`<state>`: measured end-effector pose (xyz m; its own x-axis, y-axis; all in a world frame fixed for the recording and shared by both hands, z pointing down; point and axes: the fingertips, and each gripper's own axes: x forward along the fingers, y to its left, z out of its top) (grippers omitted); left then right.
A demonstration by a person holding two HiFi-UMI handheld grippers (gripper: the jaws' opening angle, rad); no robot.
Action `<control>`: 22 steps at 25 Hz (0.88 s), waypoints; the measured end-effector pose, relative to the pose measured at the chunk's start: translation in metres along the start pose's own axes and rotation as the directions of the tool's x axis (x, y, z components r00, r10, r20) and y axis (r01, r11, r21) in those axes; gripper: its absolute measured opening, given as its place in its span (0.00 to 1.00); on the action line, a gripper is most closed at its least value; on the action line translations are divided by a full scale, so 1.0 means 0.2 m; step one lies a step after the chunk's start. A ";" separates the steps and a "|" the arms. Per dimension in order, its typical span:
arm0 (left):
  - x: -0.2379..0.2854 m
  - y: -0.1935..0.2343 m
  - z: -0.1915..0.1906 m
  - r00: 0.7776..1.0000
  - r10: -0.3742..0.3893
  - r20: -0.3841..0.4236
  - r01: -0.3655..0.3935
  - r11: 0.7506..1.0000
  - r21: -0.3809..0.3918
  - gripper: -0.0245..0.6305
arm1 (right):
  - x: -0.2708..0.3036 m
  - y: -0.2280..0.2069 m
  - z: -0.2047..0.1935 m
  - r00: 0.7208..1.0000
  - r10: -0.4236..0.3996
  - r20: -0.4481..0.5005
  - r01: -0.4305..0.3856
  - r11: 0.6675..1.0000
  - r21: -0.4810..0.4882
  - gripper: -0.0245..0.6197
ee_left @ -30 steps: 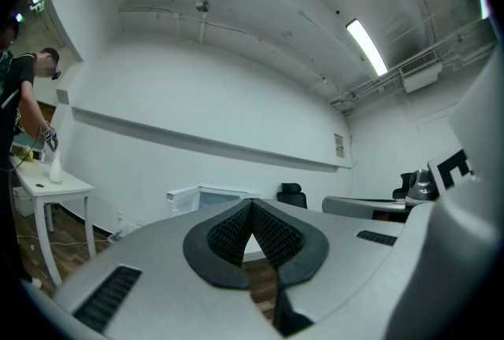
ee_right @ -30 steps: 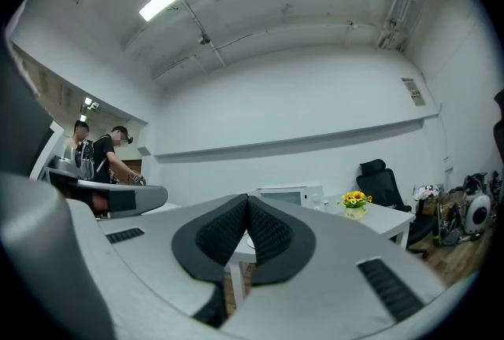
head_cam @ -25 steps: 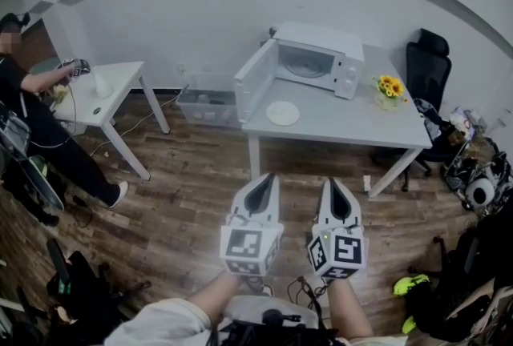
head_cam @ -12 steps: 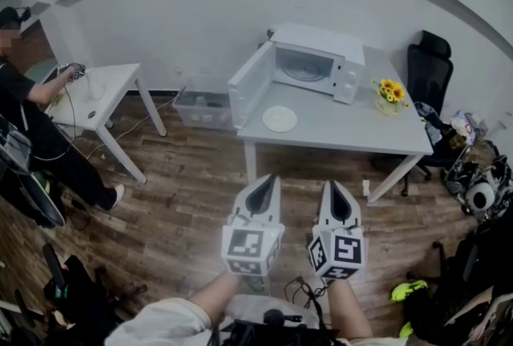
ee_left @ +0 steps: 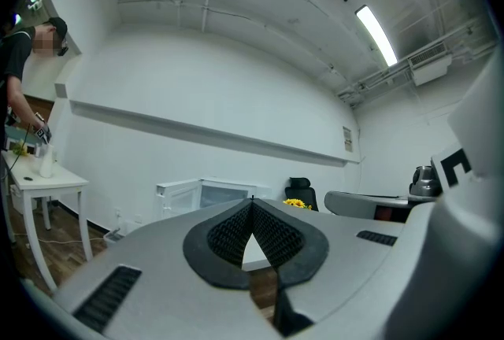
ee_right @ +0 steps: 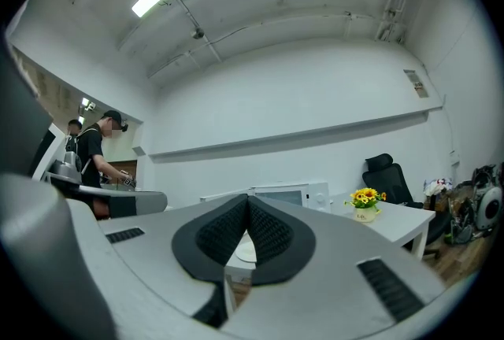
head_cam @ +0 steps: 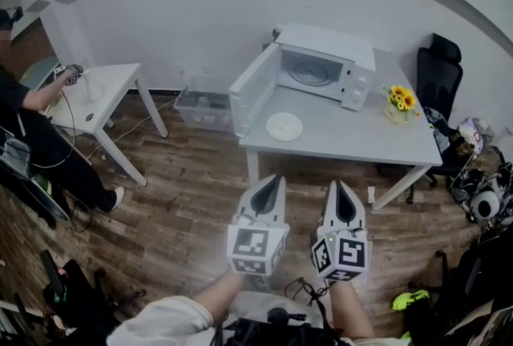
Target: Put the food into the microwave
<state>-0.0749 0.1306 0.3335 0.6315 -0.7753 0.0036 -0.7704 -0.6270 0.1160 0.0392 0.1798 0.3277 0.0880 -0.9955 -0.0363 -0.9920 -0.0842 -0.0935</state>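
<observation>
A white microwave [head_cam: 329, 66] stands on a white table [head_cam: 365, 140] ahead, its door [head_cam: 253, 92] swung open to the left. A white plate [head_cam: 284, 126] lies on the table in front of it; whether food is on it is too small to tell. My left gripper [head_cam: 275, 179] and right gripper [head_cam: 339, 183] are held side by side over the wooden floor, short of the table, both shut and empty. In the left gripper view the microwave [ee_left: 201, 195] shows beyond the shut left gripper [ee_left: 252, 202]. In the right gripper view the plate [ee_right: 244, 249] shows past the right gripper [ee_right: 249, 197].
A pot of yellow flowers [head_cam: 398, 102] sits at the table's right end, with a black office chair [head_cam: 439, 72] behind. A clear storage bin [head_cam: 203, 109] lies on the floor left of the table. A person [head_cam: 32, 140] stands at a small white side table [head_cam: 98, 95] on the left.
Both grippers have moved forward toward the table together, staying shut. The table and microwave sit slightly lower and nearer in the head view.
</observation>
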 end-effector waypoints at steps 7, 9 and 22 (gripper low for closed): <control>0.31 0.13 0.03 1.000 0.009 0.000 -0.009 1.000 0.011 0.05 | 0.36 -0.03 0.01 0.999 0.042 -0.003 -0.042 0.999 0.002 0.06; 0.40 0.17 0.04 1.000 0.011 -0.004 -0.011 1.000 0.011 0.05 | 0.47 -0.03 0.01 0.999 0.052 -0.010 -0.052 0.999 -0.003 0.06; 0.96 0.33 0.12 1.000 -0.007 -0.006 0.007 1.000 0.015 0.05 | 1.02 -0.19 0.09 0.999 0.032 0.025 -0.031 0.998 -0.056 0.06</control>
<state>-0.0066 -0.0620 0.3181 0.6371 -0.7707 0.0084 -0.7673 -0.6332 0.1014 0.0957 -0.0196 0.3053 0.0580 -0.9963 -0.0640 -0.9978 -0.0558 -0.0360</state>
